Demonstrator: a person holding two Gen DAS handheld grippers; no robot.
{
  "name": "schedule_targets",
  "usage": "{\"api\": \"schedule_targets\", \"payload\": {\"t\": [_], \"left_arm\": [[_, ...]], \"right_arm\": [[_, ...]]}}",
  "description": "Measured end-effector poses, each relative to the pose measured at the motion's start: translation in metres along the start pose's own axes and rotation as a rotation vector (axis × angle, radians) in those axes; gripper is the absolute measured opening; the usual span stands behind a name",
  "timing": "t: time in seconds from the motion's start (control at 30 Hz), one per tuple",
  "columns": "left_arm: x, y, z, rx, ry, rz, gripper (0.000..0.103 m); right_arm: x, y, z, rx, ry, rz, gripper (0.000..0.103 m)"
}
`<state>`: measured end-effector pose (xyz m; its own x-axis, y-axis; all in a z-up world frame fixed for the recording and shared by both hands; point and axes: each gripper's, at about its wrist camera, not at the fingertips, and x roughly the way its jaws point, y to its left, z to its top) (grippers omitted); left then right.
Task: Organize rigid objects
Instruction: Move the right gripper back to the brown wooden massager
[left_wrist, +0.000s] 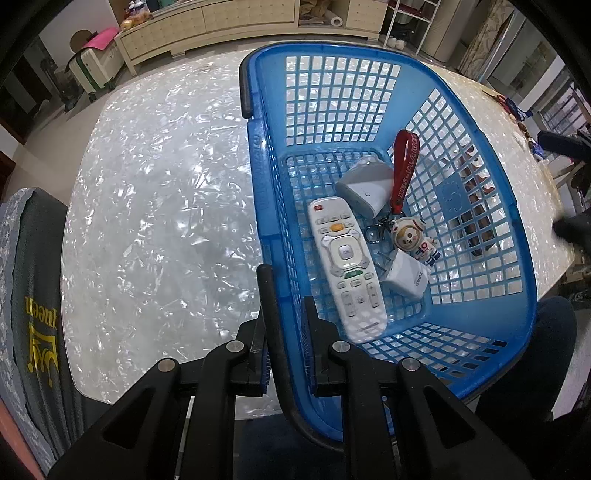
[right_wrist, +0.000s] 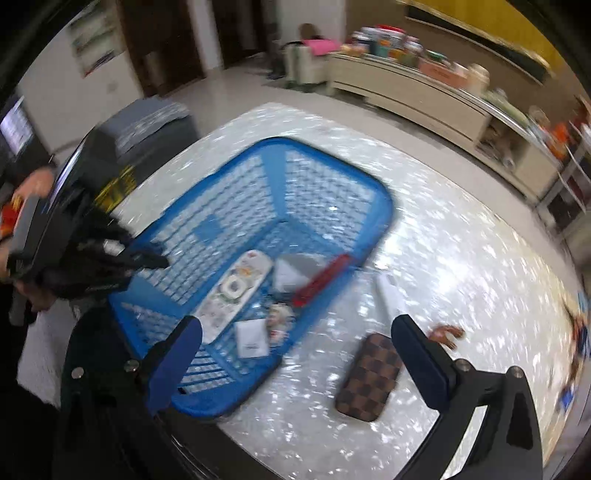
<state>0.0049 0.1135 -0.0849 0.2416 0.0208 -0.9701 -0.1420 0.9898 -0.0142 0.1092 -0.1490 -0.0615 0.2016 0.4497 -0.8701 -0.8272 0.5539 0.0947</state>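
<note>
Blue basket (left_wrist: 480, 325) fills the frame's right half on a pearly table (left_wrist: 147, 221), holding a white remote (left_wrist: 345, 266), keychain figure (left_wrist: 415, 240) and charger (left_wrist: 406, 277). Left gripper (left_wrist: 286, 291) pinches its black handle (left_wrist: 275, 332); right gripper (right_wrist: 295, 325) gapes wide, empty, above a checkered case (right_wrist: 369, 376).

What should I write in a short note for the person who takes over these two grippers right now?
Left gripper: shut on the blue basket's black handle at the near rim.
Right gripper: open, empty, above the table beside the basket.
Done, in the basket: white remote, grey-white case, white charger, astronaut keychain with red strap.
Left, on the table: brown checkered case, a white object past it (blurred), and a small brown item.
</note>
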Motion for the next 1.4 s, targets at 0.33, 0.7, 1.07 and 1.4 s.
{"api": "schedule_targets", "payload": {"t": [0.33, 0.7, 1.07, 1.4], "left_arm": [[0.000, 0.000, -0.001, -0.005, -0.004, -0.007, 0.016], [-0.001, 0.001, -0.001, -0.007, -0.005, -0.009, 0.016], [-0.001, 0.001, -0.002, 0.001, -0.008, -0.009, 0.016], [-0.001, 0.001, -0.002, 0.004, -0.008, -0.014, 0.016]], "right_arm": [[0.014, -0.084, -0.017, 0.355, 0.049, -0.050, 0.103], [0.044, -0.116, -0.031, 0.444, 0.126, -0.104, 0.103], [0.085, -0.149, -0.038, 0.564, 0.203, -0.089, 0.103], [0.127, -0.175, -0.043, 0.594, 0.264, -0.145, 0.103]]}}
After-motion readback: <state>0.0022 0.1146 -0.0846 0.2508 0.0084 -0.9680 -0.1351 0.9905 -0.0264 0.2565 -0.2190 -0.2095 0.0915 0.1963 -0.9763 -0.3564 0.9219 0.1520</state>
